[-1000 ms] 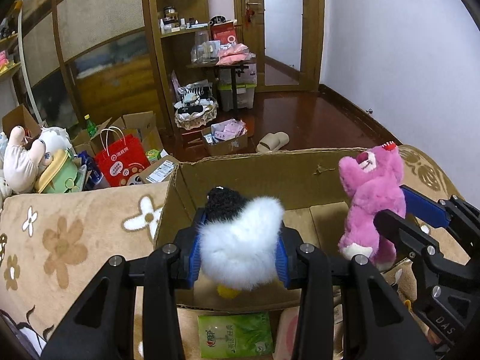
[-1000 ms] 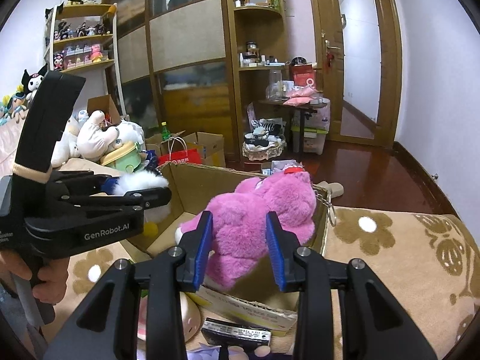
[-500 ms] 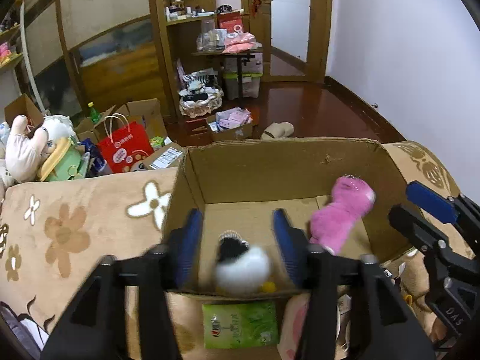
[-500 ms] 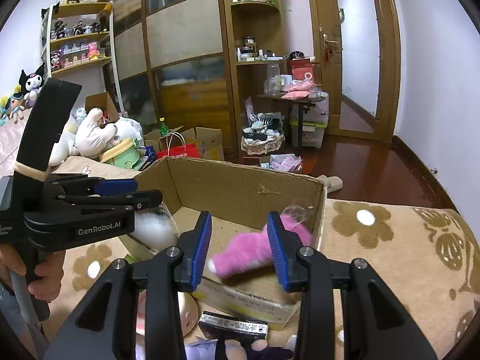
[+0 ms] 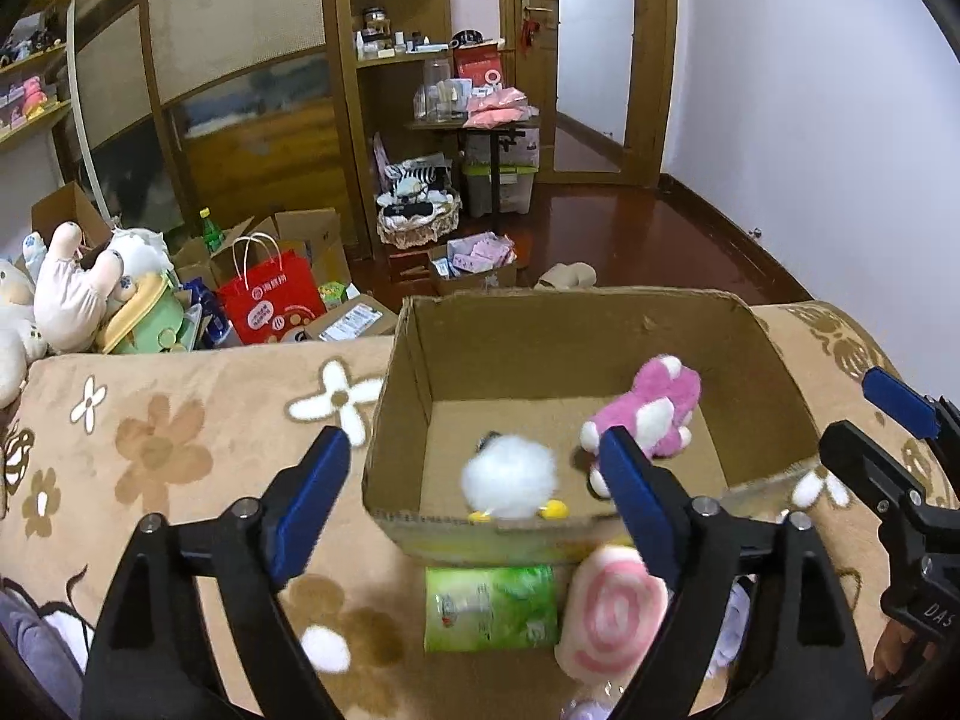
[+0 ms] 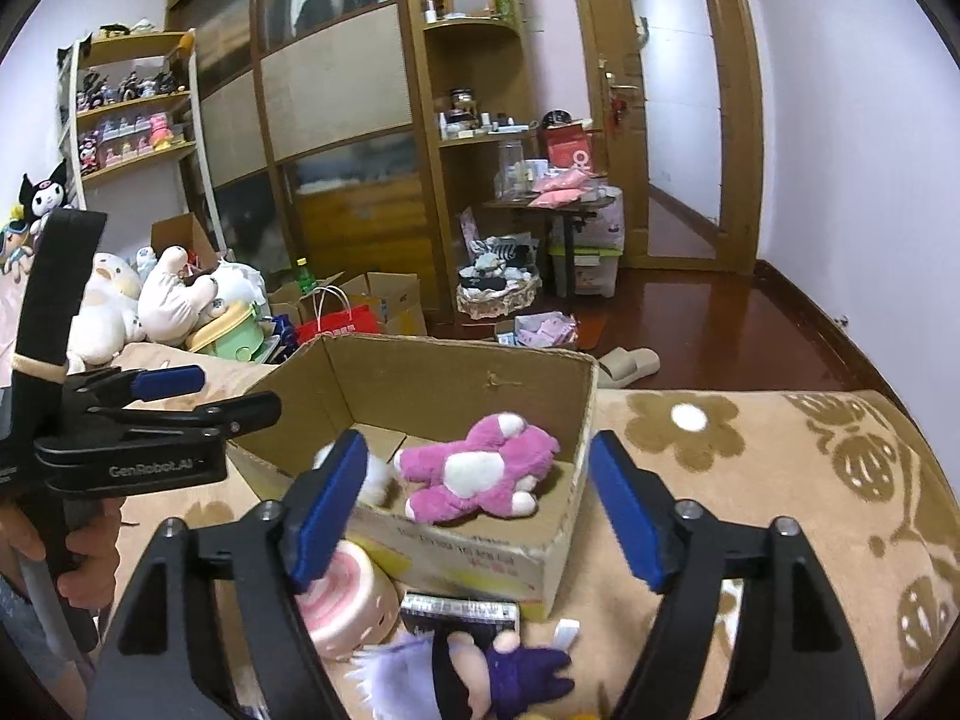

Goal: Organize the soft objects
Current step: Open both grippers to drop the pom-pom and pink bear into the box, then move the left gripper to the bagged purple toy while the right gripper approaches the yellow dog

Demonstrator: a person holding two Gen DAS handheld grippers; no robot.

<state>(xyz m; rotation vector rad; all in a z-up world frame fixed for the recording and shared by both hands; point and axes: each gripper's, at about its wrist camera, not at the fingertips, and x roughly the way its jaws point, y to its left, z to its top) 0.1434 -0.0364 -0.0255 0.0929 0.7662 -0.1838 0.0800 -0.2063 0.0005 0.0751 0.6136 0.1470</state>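
Observation:
An open cardboard box (image 5: 564, 324) (image 6: 456, 372) sits on the flowered beige blanket. Inside lie a white fluffy toy with yellow feet (image 5: 510, 480) (image 6: 378, 477) and a pink plush bear (image 5: 645, 414) (image 6: 474, 474). My left gripper (image 5: 474, 492) (image 6: 198, 399) is open and empty, held above the box's near edge. My right gripper (image 6: 477, 507) (image 5: 870, 420) is open and empty, above the box's near right side. A pink swirl roll plush (image 5: 606, 612) (image 6: 345, 600) and a purple plush doll (image 6: 480, 669) lie in front of the box.
A green packet (image 5: 489, 606) and a dark flat item (image 6: 459, 612) lie by the box front. Large plush toys (image 5: 72, 294) (image 6: 150, 300) pile at the left. A red bag (image 5: 270, 300), boxes and a basket clutter the floor beyond.
Both grippers opened and dropped their toys into the box: the white toy from the left, the pink bear from the right. Both grippers then pulled back and opened wider.

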